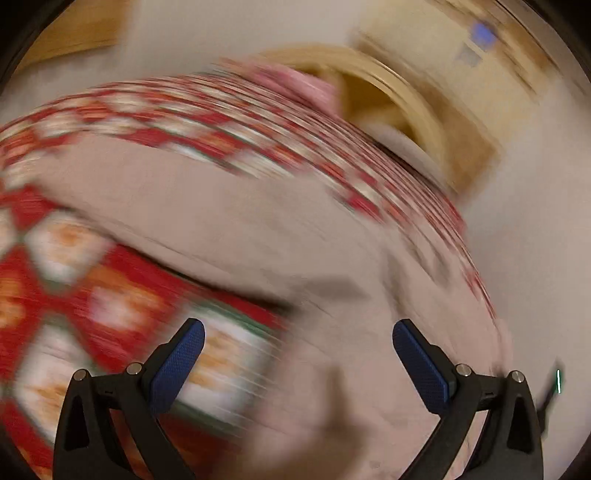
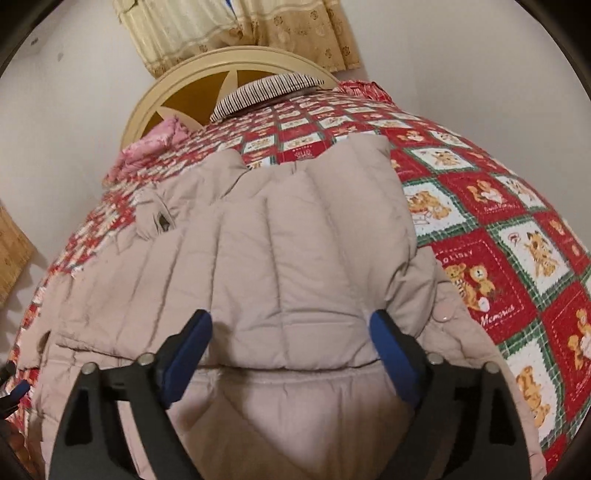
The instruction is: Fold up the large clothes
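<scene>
I saw both the left gripper and right gripper spread wide, seemingly gripping nothing, above the beige jacket at frame centre.

Bedroom: quilted bed, headboard

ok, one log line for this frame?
item: beige puffer jacket on patchwork quilt | left tongs: open, empty | right tongs: open, empty | left view: blurred

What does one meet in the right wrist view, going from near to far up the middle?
Right hand-held gripper → beige padded jacket → red patchwork quilt → striped pillow → cream headboard → curtain.
</scene>
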A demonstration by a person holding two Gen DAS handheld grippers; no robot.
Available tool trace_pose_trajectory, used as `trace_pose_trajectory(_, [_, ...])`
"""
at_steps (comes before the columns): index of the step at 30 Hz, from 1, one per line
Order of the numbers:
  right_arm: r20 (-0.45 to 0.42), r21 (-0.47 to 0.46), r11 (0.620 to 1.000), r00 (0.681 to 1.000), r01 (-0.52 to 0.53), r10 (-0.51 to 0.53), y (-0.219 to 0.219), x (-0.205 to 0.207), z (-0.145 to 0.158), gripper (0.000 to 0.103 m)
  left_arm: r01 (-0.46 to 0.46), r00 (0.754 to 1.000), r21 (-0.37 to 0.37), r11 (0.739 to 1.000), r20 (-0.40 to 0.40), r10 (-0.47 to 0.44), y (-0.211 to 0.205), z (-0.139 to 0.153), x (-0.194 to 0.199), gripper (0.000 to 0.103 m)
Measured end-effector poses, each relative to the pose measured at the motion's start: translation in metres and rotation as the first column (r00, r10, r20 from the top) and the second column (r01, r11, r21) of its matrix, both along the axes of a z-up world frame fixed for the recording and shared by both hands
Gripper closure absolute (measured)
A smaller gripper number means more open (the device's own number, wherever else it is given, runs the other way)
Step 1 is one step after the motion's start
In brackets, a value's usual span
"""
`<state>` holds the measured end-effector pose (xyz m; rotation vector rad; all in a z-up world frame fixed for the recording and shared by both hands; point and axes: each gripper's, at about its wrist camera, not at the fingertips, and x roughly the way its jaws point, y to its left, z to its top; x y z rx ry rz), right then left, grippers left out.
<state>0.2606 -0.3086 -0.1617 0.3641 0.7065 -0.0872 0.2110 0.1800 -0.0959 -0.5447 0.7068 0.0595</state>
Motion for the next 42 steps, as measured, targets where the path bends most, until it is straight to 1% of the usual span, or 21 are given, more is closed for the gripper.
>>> trace_pose_trajectory(2, [-0.003, 0.017, 1.000, 1.000, 0.001, -0.001, -0.003, -0.001, -0.002, 0.012, -0.218, 0.976, 0.001, 0.976, -0.016, 0.217, 0.056, 0.002, -0.002, 0.001])
trace_pose_trajectory(5, [-0.008, 0.007, 1.000, 1.000, 0.004, -0.004, 0.003, -0.005, -0.003, 0.012, -0.388, 0.918, -0.041, 0.921, -0.106, 0.382, 0.118, -0.010, 0.011, 0.001])
trace_pose_trajectory(7, [-0.012, 0.002, 1.000, 1.000, 0.002, -0.002, 0.005, -0.005, -0.003, 0.011, -0.463, 0.872, -0.004, 0.887, -0.184, 0.454, 0.146, -0.023, 0.028, 0.001])
trace_pose_trajectory(10, [-0.013, 0.004, 1.000, 1.000, 0.002, -0.002, 0.004, -0.006, -0.004, 0.011, -0.485, 0.842, 0.016, 0.875, -0.262, 0.471, 0.162, -0.045, 0.051, 0.001])
trace_pose_trajectory(11, [-0.013, 0.005, 1.000, 1.000, 0.003, -0.003, 0.004, -0.006, -0.005, 0.011, -0.498, 0.833, 0.031, 0.867, -0.262, 0.488, 0.163, -0.048, 0.051, 0.001])
trace_pose_trajectory(13, [-0.015, 0.006, 1.000, 1.000, 0.004, -0.004, 0.004, -0.005, -0.006, 0.011, -0.518, 0.826, 0.069, 0.853, -0.218, 0.519, 0.159, -0.046, 0.055, 0.001])
trace_pose_trajectory(16, [-0.021, 0.002, 1.000, 1.000, 0.005, -0.005, 0.004, -0.004, -0.007, 0.011, -0.502, 0.835, 0.114, 0.857, -0.194, 0.515, 0.154, -0.051, 0.064, 0.001])
trace_pose_trajectory(18, [-0.023, 0.000, 1.000, 1.000, 0.006, -0.006, 0.005, -0.004, -0.007, 0.011, -0.510, 0.838, 0.114, 0.853, -0.155, 0.522, 0.152, -0.053, 0.063, 0.001])
trace_pose_trajectory(19, [-0.024, 0.000, 1.000, 1.000, 0.006, -0.006, 0.005, -0.003, -0.008, 0.011, -0.513, 0.840, 0.105, 0.852, -0.140, 0.523, 0.152, -0.053, 0.065, 0.005])
trace_pose_trajectory(20, [-0.023, 0.000, 1.000, 1.000, 0.007, -0.007, 0.005, -0.003, -0.008, 0.011, -0.513, 0.845, 0.094, 0.853, -0.123, 0.521, 0.152, -0.051, 0.064, 0.023])
trace_pose_trajectory(21, [-0.023, 0.000, 1.000, 1.000, 0.007, -0.007, 0.005, -0.004, -0.008, 0.011, -0.511, 0.848, 0.084, 0.855, -0.110, 0.518, 0.153, -0.051, 0.065, 0.035])
trace_pose_trajectory(22, [-0.023, -0.001, 1.000, 1.000, 0.007, -0.007, 0.005, -0.004, -0.008, 0.011, -0.506, 0.854, 0.061, 0.860, -0.104, 0.510, 0.154, -0.052, 0.067, 0.056])
trace_pose_trajectory(23, [-0.023, -0.001, 1.000, 1.000, 0.007, -0.007, 0.005, -0.004, -0.008, 0.011, -0.490, 0.866, 0.027, 0.871, -0.099, 0.490, 0.157, -0.054, 0.069, 0.071])
trace_pose_trajectory(25, [-0.023, -0.001, 1.000, 1.000, 0.007, -0.007, 0.005, -0.004, -0.008, 0.011, -0.438, 0.898, -0.072, 0.896, -0.089, 0.431, 0.164, -0.061, 0.074, 0.090])
trace_pose_trajectory(26, [-0.022, 0.000, 1.000, 1.000, 0.007, -0.007, 0.005, -0.004, -0.008, 0.011, -0.420, 0.907, -0.123, 0.899, -0.087, 0.412, 0.167, -0.063, 0.075, 0.093])
trace_pose_trajectory(28, [-0.021, 0.003, 1.000, 1.000, 0.007, -0.007, 0.005, -0.004, -0.008, 0.011, -0.411, 0.912, -0.152, 0.899, -0.079, 0.403, 0.168, -0.061, 0.076, 0.094])
trace_pose_trajectory(32, [-0.020, 0.003, 1.000, 1.000, 0.008, -0.008, 0.005, -0.004, -0.008, 0.011, -0.349, 0.937, -0.049, 0.936, 0.015, 0.350, 0.142, -0.027, 0.080, 0.097])
trace_pose_trajectory(36, [-0.017, 0.008, 1.000, 1.000, 0.009, -0.009, 0.005, -0.004, -0.008, 0.011, -0.202, 0.964, 0.096, 0.975, 0.194, 0.181, 0.077, 0.036, 0.082, 0.097])
trace_pose_trajectory(37, [-0.017, 0.009, 1.000, 1.000, 0.009, -0.008, 0.004, -0.004, -0.009, 0.011, -0.145, 0.962, 0.151, 0.978, 0.251, 0.104, 0.048, 0.055, 0.082, 0.097])
trace_pose_trajectory(39, [-0.017, 0.009, 1.000, 1.000, 0.009, -0.008, 0.005, -0.004, -0.009, 0.011, -0.055, 0.947, 0.250, 0.967, 0.320, -0.029, -0.002, 0.079, 0.078, 0.097])
trace_pose_trajectory(42, [-0.011, 0.017, 1.000, 1.000, 0.009, -0.009, 0.004, -0.005, -0.008, 0.011, 0.113, 0.890, 0.354, 0.929, 0.379, -0.253, -0.089, 0.102, 0.063, 0.097])
